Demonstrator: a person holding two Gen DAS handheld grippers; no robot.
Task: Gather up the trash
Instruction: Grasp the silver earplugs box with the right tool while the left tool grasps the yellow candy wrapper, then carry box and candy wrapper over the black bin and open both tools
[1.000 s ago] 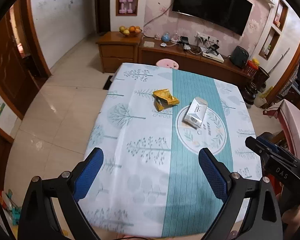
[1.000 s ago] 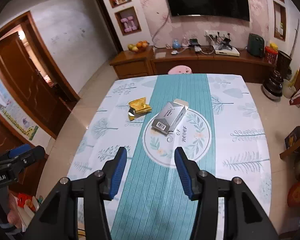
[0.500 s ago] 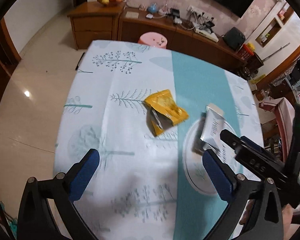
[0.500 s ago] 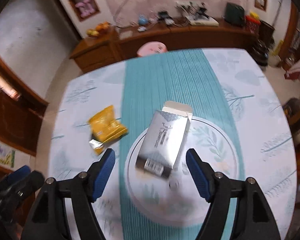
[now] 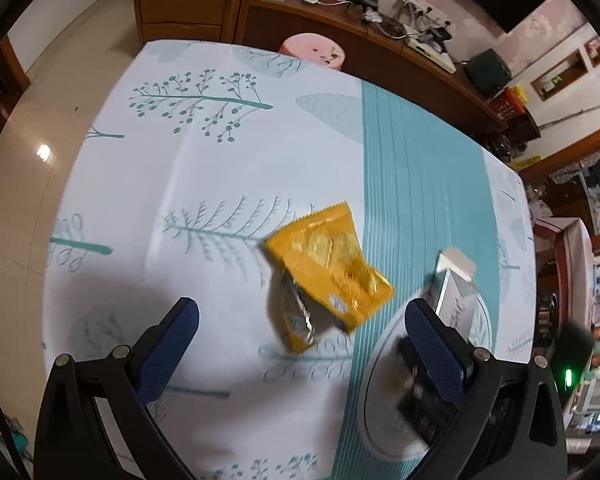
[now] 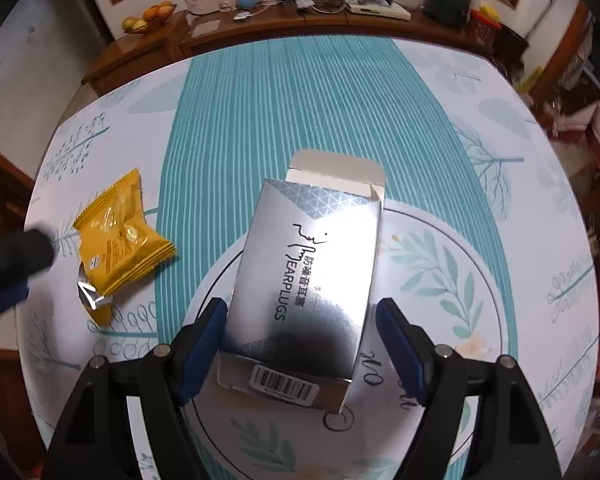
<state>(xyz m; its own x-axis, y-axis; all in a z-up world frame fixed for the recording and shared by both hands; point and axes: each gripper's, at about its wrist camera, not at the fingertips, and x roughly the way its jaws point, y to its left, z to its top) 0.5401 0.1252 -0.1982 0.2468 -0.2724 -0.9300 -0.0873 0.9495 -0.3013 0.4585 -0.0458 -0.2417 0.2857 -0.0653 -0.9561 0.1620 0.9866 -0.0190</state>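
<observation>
Silver box (image 6: pixel 304 280) between open right gripper (image 6: pixel 300 340) fingers

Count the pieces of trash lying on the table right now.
2. A yellow snack wrapper lies on the white part of the tablecloth; a silver earplugs box lies beside it, partly on the teal stripe. Nothing else shows, though the table's near edge is out of view.

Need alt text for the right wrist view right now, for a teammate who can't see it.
A silver earplugs box lies on the tablecloth between the open right gripper's blue fingers, its far flap open. A torn yellow snack wrapper lies to its left.
</observation>
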